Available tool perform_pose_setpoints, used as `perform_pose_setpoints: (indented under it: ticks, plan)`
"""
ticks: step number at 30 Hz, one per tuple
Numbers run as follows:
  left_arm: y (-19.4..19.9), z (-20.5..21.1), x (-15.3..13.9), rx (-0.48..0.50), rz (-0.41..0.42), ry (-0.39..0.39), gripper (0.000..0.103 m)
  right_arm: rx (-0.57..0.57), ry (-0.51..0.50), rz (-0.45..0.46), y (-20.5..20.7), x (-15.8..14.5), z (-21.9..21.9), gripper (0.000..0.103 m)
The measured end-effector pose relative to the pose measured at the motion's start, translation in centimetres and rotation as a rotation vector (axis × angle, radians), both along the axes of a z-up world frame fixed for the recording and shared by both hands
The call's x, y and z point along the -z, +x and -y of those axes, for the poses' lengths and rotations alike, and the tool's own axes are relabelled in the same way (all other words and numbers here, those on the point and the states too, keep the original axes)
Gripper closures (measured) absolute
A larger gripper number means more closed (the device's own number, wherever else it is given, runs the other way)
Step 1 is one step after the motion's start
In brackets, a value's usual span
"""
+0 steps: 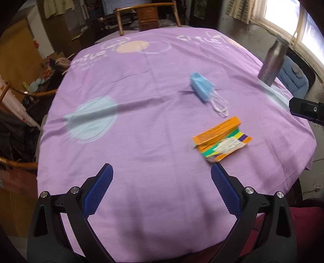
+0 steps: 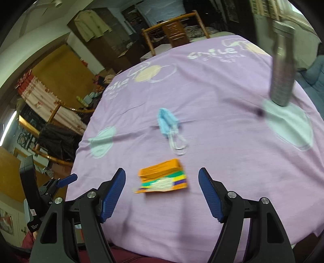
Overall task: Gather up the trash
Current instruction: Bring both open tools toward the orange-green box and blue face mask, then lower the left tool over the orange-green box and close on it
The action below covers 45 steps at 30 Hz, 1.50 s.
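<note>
An orange carton (image 1: 219,137) (image 2: 162,179) with green, yellow and purple flaps lies opened on the purple tablecloth. Beyond it rests a folded blue face mask (image 1: 202,86) (image 2: 166,121) with white ear loops. My left gripper (image 1: 161,174) stands open over the near cloth, left of the carton, with nothing between its fingers. My right gripper (image 2: 162,176) is open too, hovering above the carton, which shows between its blue pads (image 2: 113,194) without touching them. In the right wrist view the left gripper's blue fingertip (image 2: 67,180) pokes in at the left edge.
A tall grey metal bottle (image 1: 272,62) (image 2: 282,66) stands at the table's far right. The round table (image 1: 141,85) drops off on every side. Wooden chairs (image 1: 147,18) ring it, with cluttered furniture to the left and a window at the right.
</note>
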<state>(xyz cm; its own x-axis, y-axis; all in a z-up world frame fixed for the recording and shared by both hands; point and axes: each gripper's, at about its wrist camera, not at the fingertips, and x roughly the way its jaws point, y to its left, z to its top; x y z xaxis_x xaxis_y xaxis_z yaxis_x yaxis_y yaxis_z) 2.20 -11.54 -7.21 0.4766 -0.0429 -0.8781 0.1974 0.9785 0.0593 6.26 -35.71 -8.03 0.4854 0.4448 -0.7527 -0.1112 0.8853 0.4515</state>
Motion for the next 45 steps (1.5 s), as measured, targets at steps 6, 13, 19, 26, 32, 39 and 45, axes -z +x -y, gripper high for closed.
perform_pose_setpoints:
  ticks: [6, 13, 19, 26, 32, 39, 45]
  plan:
    - [1.1, 5.9, 2.1, 0.120, -0.066, 0.083, 0.009, 0.069, 0.051, -0.074, -0.2, 3.2, 5.3, 0.029]
    - [2.9, 9.7, 4.8, 0.283, -0.139, 0.131, 0.009, 0.131, 0.076, -0.090, -0.4, 5.3, 7.6, 0.029]
    - [5.5, 12.0, 7.2, 0.405, -0.177, 0.144, 0.009, 0.242, 0.063, -0.093, -1.2, 5.7, 9.2, 0.029]
    - [10.5, 10.6, 9.2, 0.264, -0.243, 0.096, 0.009, 0.330, 0.040, -0.109, -2.0, 5.9, 9.9, 0.028]
    - [12.6, 2.7, 8.1, -0.004, -0.253, 0.002, 0.009, 0.292, 0.028, -0.098, -0.6, 5.6, 9.4, 0.028]
    - [9.8, -0.2, 6.5, -0.051, -0.240, -0.119, 0.009, 0.138, -0.014, -0.089, 1.5, 5.5, 6.2, 0.028]
    - [10.4, 2.7, 7.2, 0.054, -0.249, -0.110, 0.009, 0.108, -0.043, -0.081, 1.5, 4.9, 5.1, 0.028]
